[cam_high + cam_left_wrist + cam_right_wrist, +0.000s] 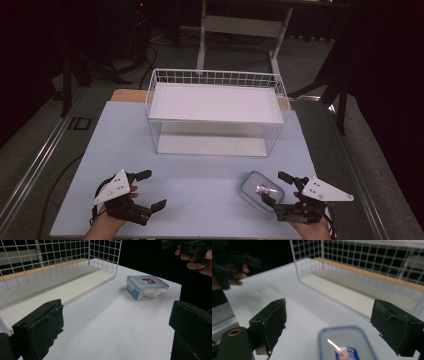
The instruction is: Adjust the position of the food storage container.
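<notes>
A clear plastic food container [261,192] with a blue-rimmed lid and a small red-and-blue label lies flat on the pale table [200,165], lid closed, just in front of the white wire shelf rack [215,112]. Something pale seems to lie inside.

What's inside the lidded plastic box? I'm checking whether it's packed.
The lid is on the plastic box. Through its clear wall something pale and brownish shows low inside; the lid and its label hide the rest, so the contents can't be identified.
</notes>
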A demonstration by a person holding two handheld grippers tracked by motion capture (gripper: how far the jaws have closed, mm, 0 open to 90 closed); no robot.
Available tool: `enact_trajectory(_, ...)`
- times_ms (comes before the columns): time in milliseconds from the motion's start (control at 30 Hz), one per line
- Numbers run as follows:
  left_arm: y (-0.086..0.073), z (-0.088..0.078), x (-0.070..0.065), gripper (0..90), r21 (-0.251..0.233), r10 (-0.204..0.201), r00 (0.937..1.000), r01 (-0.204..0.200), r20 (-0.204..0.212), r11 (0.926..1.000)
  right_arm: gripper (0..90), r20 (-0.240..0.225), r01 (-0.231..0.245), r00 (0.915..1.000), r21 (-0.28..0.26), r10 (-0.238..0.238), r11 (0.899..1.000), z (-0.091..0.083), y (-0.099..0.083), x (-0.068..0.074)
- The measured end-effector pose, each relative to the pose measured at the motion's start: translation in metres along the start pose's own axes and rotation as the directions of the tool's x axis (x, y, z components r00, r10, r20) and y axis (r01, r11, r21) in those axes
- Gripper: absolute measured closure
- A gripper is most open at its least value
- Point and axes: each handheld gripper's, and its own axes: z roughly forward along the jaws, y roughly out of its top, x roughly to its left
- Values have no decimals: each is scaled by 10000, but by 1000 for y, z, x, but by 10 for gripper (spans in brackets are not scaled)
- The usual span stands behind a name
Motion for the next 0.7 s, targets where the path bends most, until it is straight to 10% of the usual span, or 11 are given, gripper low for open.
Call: enact_trajectory(700,0,4,-1,5,156,225,9997,-225,-11,9996,898,1568,-908,9863,2626,503,9606,-16,-61,-40)
